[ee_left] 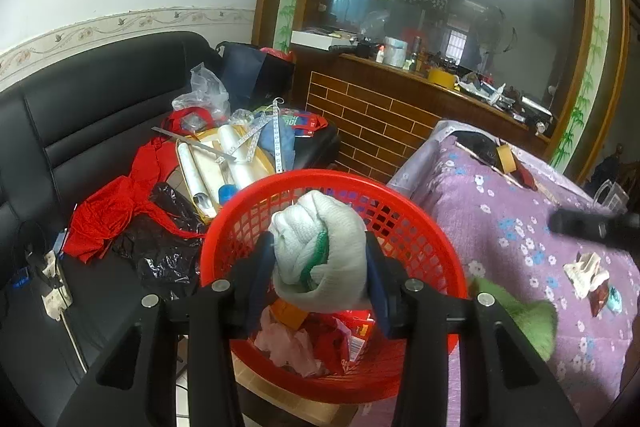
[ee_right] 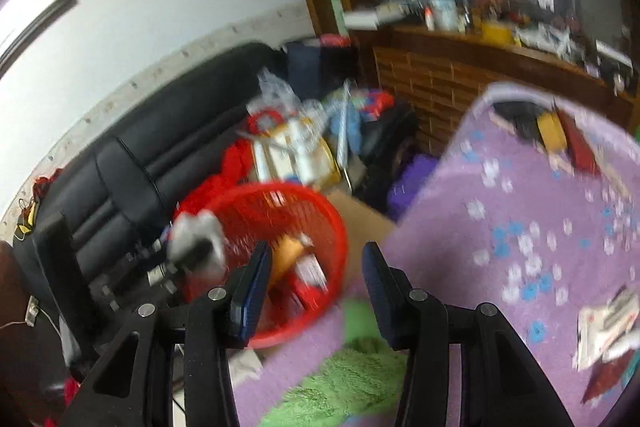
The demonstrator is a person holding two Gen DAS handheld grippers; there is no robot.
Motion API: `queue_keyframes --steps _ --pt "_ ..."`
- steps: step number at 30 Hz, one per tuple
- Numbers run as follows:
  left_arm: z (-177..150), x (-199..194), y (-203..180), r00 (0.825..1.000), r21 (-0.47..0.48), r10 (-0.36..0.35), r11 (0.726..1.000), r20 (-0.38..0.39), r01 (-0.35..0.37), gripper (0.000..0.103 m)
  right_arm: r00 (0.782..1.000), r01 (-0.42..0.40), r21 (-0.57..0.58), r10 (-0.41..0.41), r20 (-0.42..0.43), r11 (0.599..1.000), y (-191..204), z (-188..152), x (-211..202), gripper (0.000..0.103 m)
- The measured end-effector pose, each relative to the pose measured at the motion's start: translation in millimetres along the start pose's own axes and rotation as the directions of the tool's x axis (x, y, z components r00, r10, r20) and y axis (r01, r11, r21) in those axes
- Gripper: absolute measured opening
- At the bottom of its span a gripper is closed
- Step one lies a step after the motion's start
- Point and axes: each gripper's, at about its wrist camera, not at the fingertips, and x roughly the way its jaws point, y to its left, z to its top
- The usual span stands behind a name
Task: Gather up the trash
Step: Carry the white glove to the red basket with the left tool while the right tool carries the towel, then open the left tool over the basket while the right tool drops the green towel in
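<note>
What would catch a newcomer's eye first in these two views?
The red basket, already holding scraps, sits between the black sofa and the purple floral cloth. Right above it, the left gripper is clamped on a white wad with a green streak. The right gripper stands open and empty, with a green towel below it.

White cloth bundle [ee_left: 318,251] above red basket [ee_left: 424,227]
</note>
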Motion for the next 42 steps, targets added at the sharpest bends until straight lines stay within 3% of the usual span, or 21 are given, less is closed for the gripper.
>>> queue_keyframes --steps 8,13,15,18,21,27,32,35,39,42 --pt "-5.0 8.6 -8.7 1.0 0.007 -0.001 1.0 -0.005 0.001 0.044 0.994 0.004 0.155 0.013 -0.111 0.988 -49.8 -48.5 -3.3 0.064" --pt "-5.0 8.5 -15.2 1.0 0.013 -0.003 1.0 -0.003 0.003 0.044 0.984 -0.041 0.213 0.076 -0.159 0.976 -51.4 -66.6 9.1 0.071" --pt "-4.9 7.5 -17.0 1.0 0.021 -0.001 1.0 0.0 0.001 0.044 0.983 -0.027 0.214 0.065 -0.172 0.976 -49.8 -71.3 17.8 0.073" --pt "-5.3 7.7 -16.3 1.0 0.028 0.005 1.0 -0.001 -0.005 0.044 0.984 -0.042 0.23 0.079 -0.157 0.972 -50.8 -73.2 24.4 0.072" --pt "-5.6 11.0 -13.8 1.0 0.025 0.007 1.0 -0.009 -0.007 0.044 0.987 -0.055 0.203 0.085 -0.14 0.978 -48.3 -72.0 22.5 0.058" --pt "-5.8 16.0 -8.9 1.0 0.018 0.005 1.0 -0.018 -0.004 0.044 0.99 -0.068 0.178 0.089 -0.111 0.982 -41.5 -65.2 10.1 0.044" --pt "-5.0 19.0 -4.6 1.0 0.011 0.006 1.0 -0.025 -0.006 0.047 0.997 -0.071 0.117 0.074 -0.02 0.991 -26.2 -44.8 -17.0 0.043" --pt "-4.0 20.5 -0.8 1.0 0.003 0.01 1.0 -0.026 -0.01 0.054 0.998 -0.058 0.067 0.055 0.043 0.996 -12.6 -25.6 -28.9 0.043" --pt "-1.1 15.4 4.8 1.0 -0.006 0.006 1.0 -0.01 -0.006 0.066 0.994 -0.065 0.025 0.063 0.094 0.998 5.5 5.2 -23.9 0.043" --pt "0.5 11.2 9.0 1.0 -0.015 0.011 1.0 0.001 -0.011 0.068 0.992 -0.07 0.004 0.07 0.102 0.998 17.9 25.0 -6.3 0.046"
